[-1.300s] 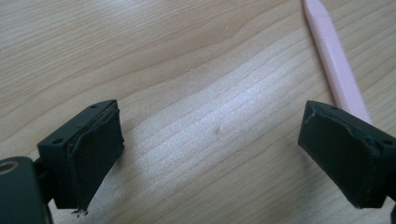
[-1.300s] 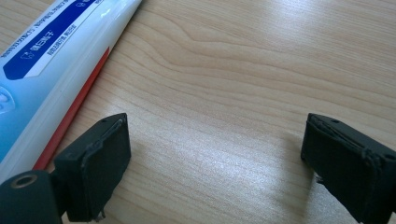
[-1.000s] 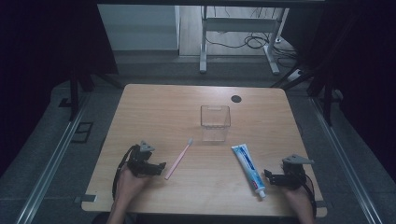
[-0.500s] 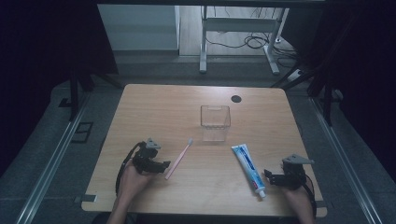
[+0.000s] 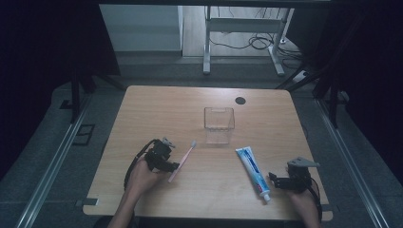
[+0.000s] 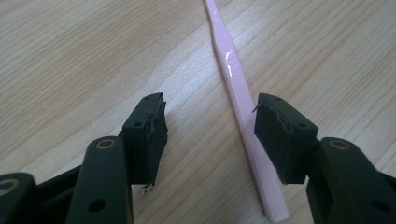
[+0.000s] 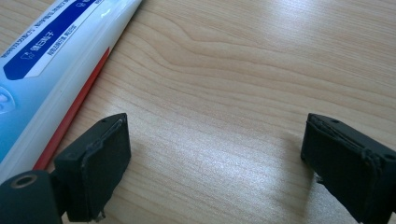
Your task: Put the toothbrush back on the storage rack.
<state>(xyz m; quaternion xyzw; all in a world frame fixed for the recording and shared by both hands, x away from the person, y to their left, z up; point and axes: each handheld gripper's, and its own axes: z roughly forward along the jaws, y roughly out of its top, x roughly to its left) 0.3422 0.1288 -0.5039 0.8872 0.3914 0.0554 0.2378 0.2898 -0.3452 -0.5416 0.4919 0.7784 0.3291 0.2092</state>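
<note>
**Left tongs closing in on the pink toothbrush**

The pink toothbrush [image 5: 182, 163] lay flat on the wooden bench [image 5: 157, 109], just in front and to the left of the clear plastic container [image 5: 219, 124], its bristled head nearest that container. A second earlier the left tongs [image 5: 167, 165] had stood apart from the handle, farther left of the container; they had since slid in until the handle end lay between the jaws. In the left gripper view the toothbrush [image 6: 243, 105] ran close along one pad [image 6: 280, 135], with bare wood between it and the other pad, so nothing was gripped yet. The jaws had just been closing and stood at a middling width.

The right tongs [image 5: 273, 179] kept their earlier place, in front and to the right of the container, just beside the cap end of the toothpaste tube [image 5: 253, 167]. Their jaws stood wide over bare wood, the tube [image 7: 51, 65] outside them. The toothpaste and container lay as before.
</note>
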